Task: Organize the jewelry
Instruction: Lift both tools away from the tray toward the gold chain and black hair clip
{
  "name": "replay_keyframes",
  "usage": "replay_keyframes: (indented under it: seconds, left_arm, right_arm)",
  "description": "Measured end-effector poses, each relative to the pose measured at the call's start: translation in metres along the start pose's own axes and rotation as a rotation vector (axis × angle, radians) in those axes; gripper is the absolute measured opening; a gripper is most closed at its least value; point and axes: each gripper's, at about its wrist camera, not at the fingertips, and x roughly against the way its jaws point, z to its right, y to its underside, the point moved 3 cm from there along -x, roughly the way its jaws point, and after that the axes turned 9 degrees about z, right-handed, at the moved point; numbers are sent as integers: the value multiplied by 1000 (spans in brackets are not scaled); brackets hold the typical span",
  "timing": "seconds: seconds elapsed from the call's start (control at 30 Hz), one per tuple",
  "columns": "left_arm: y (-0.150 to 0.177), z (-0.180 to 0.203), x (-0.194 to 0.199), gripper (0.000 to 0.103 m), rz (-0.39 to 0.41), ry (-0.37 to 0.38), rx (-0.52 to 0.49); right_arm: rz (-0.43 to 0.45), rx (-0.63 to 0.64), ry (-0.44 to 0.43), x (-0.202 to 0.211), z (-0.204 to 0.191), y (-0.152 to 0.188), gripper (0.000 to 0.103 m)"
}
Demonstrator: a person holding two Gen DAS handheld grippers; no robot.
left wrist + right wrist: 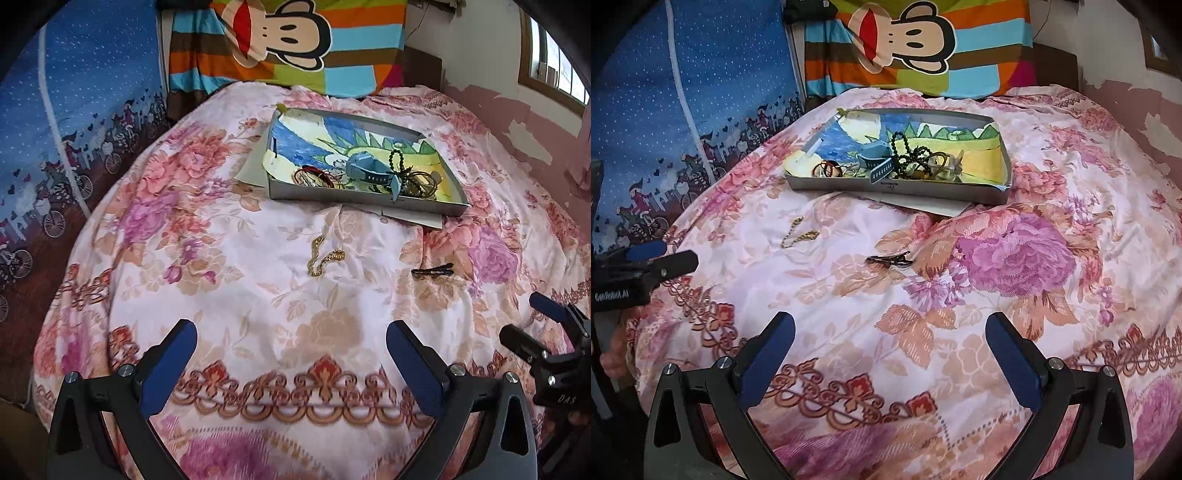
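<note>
A shallow grey box (pixel 364 200) (pixel 897 189) lined with a painted picture sits on the floral bedspread; it holds a blue watch (pixel 365 171) (pixel 873 157), dark beads (pixel 397 157) (pixel 905 147), red bangles (pixel 314 176) (pixel 827 168) and gold rings. In front of it lie a gold chain (pixel 323 256) (pixel 798 234) and a black hair clip (pixel 432 272) (pixel 889 260) on the cloth. My left gripper (pixel 291 334) is open and empty, well short of the chain. Equally open and empty, my right gripper (pixel 890 326) sits short of the clip.
A striped pillow with a monkey cartoon (pixel 288 40) (pixel 916 40) leans at the head of the bed. A blue patterned curtain (pixel 74 129) (pixel 683 110) hangs on the left. A peeling pink wall and window (pixel 550 66) are on the right. Paper sticks out under the box (pixel 413 218).
</note>
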Motion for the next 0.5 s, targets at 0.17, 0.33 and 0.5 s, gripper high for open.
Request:
replay_keyframes:
  seconds: [0.17, 0.33, 0.5]
  left_arm:
    - [-11, 2, -36, 103, -21, 46, 0]
    - [-19, 8, -76, 103, -71, 76, -15]
    - [-20, 11, -115, 103, -152, 119, -2]
  right_arm:
    - [-12, 65, 9, -21, 3, -6, 101]
    - [-19, 129, -32, -43, 6, -17, 101]
    - [-48, 197, -108, -66, 5, -24, 101]
